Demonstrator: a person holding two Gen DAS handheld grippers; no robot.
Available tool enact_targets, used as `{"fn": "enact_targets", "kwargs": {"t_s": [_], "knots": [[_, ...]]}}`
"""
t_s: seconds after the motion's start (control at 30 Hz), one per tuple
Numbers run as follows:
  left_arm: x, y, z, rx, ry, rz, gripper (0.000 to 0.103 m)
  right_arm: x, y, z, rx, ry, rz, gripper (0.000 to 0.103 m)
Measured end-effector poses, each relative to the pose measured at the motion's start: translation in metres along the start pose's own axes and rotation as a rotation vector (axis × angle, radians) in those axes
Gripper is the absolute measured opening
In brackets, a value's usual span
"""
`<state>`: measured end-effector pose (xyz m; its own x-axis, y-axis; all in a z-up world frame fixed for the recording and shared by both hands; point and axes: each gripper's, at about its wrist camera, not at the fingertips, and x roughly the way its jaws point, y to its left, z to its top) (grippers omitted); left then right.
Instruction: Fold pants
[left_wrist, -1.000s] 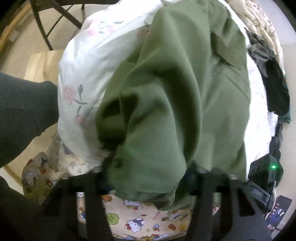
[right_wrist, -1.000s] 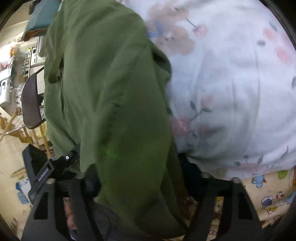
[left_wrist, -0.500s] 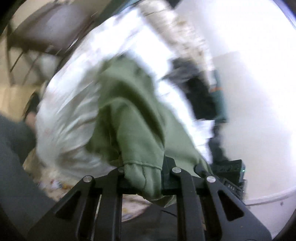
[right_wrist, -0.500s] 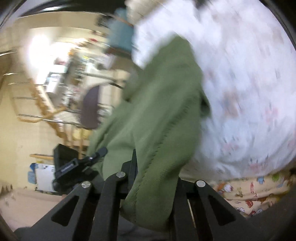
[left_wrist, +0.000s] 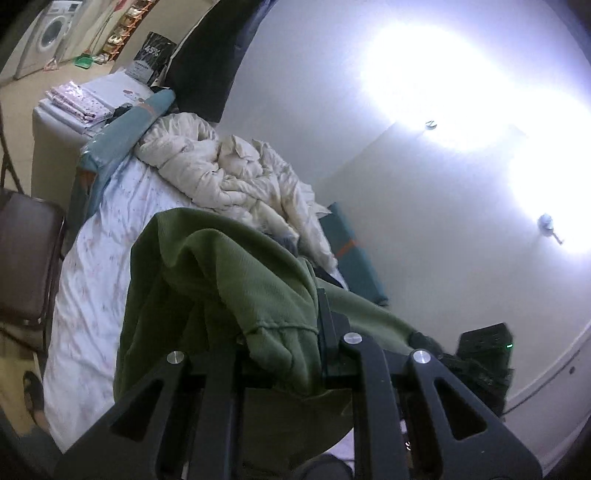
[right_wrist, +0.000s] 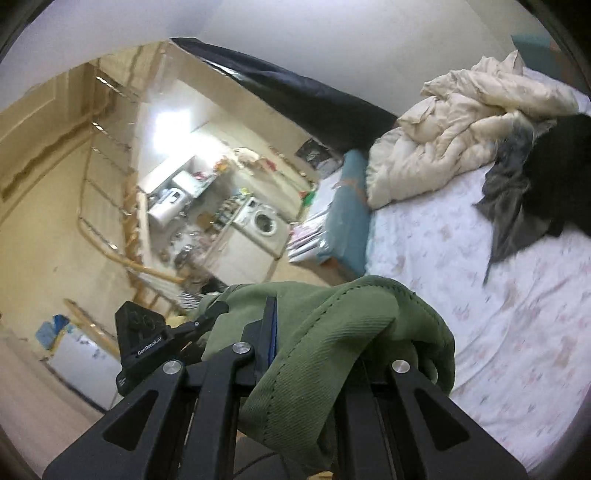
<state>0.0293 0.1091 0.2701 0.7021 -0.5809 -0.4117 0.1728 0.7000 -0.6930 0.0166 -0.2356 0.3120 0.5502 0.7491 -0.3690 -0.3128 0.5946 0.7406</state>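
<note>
Left hand-held gripper (left_wrist: 295, 332) clamped on green pants (left_wrist: 229, 280), right hand-held gripper (right_wrist: 314, 354) likewise, both raised above the bed (right_wrist: 517, 295), cream duvet (left_wrist: 229, 173) beyond.

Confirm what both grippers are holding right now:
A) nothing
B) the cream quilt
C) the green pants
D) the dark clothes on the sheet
C: the left gripper and the right gripper are each shut on a bunch of the green pants, while the cream quilt lies apart, farther up the bed.
</note>
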Motion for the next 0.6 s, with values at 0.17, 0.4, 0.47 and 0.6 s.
{"fn": "enact_targets", "kwargs": {"t_s": [0.17, 0.4, 0.47, 0.6], "knots": [[0.065, 0.013, 0.051, -0.017, -0.035, 0.019, 0.012, 0.045, -0.023, 0.058, 0.02, 0.008, -0.082, 0.008], [0.069, 0.002, 0.092, 0.147, -0.201, -0.131, 0.012, 0.066, -0.016, 0.112, -0.052, -0.078, -0.056, 0.008], [0.066, 0.012, 0.077, 0.194, -0.199, -0.164, 0.012, 0.062, -0.014, 0.104, -0.088, -0.088, -0.036, 0.008], [0.085, 0.062, -0.002, 0.188, -0.023, -0.141, 0.012, 0.064, -0.06, 0.038, -0.002, -0.017, -0.053, 0.008]]}}
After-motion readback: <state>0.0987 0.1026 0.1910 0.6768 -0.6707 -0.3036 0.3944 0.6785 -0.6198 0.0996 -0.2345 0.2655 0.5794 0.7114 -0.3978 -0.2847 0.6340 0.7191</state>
